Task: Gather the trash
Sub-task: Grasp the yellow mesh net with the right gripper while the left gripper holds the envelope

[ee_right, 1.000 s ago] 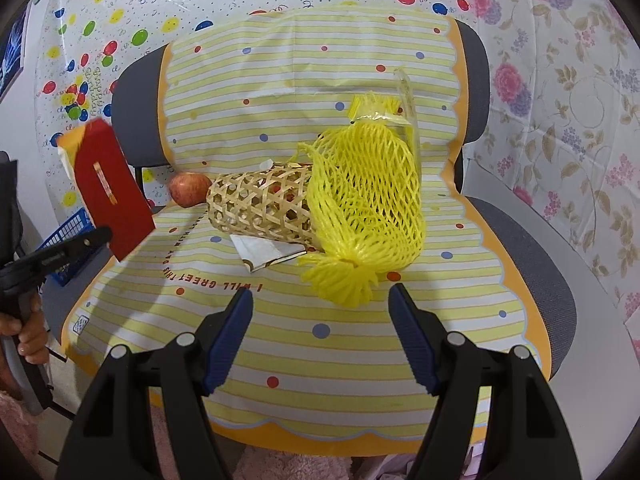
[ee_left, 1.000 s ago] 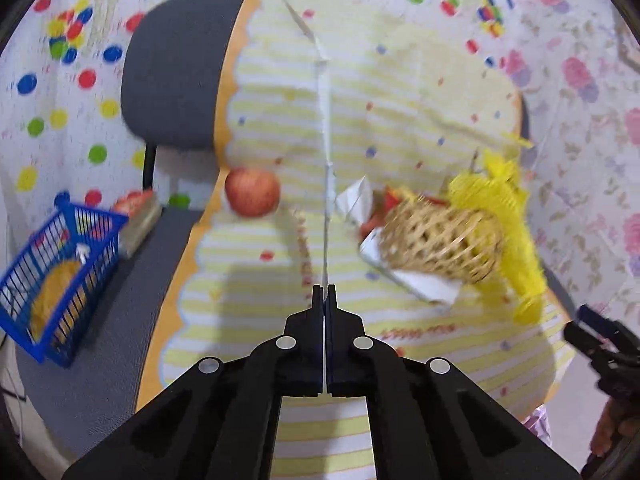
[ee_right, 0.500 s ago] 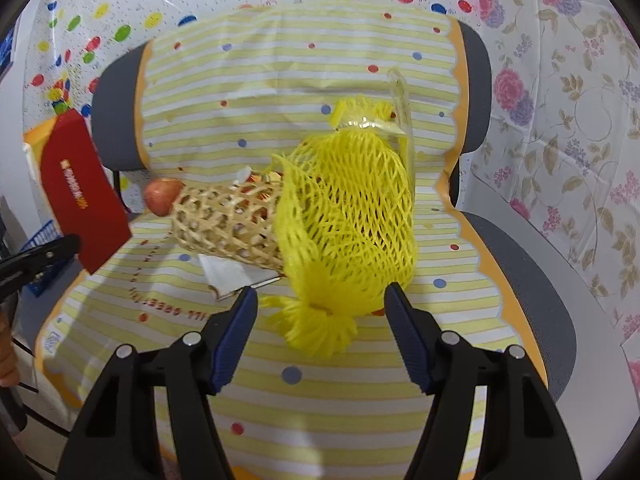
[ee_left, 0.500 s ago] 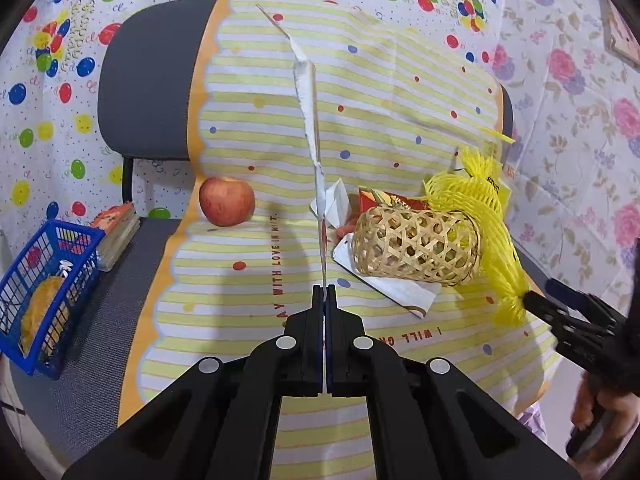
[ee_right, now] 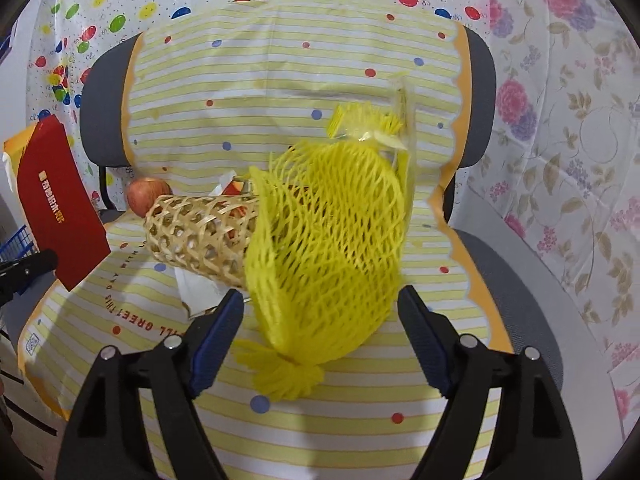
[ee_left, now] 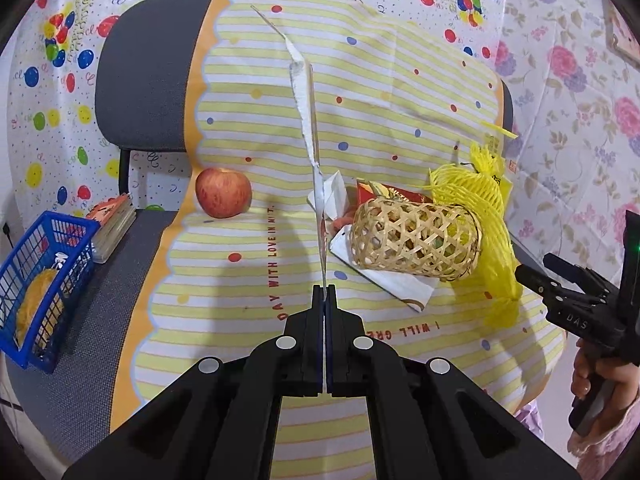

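Left gripper (ee_left: 323, 294) pinches red card (ee_right: 56, 204); left view shows card edge-on only, right view its red face. Right gripper (ee_right: 320, 320) spread, jaws opening, straddling yellow net (ee_right: 332, 240) on chair. Left view alone shows blue basket (ee_left: 44, 272).

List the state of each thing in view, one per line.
Left gripper: shut on the red packet, held edge-on.
Right gripper: jaws opening, net between them, pads not pressing.
Yellow net: lying on the cloth, over the basket's end.
Wicker basket: tipped on its side, scraps inside.
Apple: whole, resting on the seat cloth.
Blue crate: upright, something yellow inside.
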Available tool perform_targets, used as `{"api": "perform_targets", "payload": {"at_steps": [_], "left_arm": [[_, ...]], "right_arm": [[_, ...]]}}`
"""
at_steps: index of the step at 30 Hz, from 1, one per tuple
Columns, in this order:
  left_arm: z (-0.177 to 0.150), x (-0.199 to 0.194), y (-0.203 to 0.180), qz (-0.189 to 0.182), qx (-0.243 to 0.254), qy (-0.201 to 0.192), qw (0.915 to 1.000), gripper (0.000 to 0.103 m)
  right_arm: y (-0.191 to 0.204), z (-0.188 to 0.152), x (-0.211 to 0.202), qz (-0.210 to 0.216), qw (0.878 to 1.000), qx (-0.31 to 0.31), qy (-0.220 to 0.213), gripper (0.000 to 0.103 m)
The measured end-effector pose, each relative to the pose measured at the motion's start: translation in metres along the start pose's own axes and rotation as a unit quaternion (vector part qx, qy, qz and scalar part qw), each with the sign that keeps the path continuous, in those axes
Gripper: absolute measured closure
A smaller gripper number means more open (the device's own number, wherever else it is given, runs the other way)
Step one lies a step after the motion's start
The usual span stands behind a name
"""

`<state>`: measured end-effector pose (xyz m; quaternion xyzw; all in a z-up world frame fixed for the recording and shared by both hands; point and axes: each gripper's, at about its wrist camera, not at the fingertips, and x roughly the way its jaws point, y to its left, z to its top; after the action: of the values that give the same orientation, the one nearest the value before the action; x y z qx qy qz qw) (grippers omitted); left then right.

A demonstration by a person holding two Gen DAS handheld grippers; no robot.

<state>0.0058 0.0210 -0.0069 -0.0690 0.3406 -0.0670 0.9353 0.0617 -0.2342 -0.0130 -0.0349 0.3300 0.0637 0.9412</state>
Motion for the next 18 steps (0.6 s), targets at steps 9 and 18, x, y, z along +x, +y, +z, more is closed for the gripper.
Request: {"api": "perform_targets", "payload": {"at_steps": [9, 18], "left_arm": [[0.003, 0.004, -0.009, 0.001, 0.006, 0.001, 1.0, 0.103], [0.002, -0.02, -0.014, -0.005, 0.014, -0.018, 0.9997, 0.103]], "right_arm": [[0.008, -0.003, 0.019, 0.044, 0.999, -0.028, 0.009, 0.042], [0.02, 0.013, -0.024, 0.037, 0.997, -0.052, -0.051, 0.095]]}}
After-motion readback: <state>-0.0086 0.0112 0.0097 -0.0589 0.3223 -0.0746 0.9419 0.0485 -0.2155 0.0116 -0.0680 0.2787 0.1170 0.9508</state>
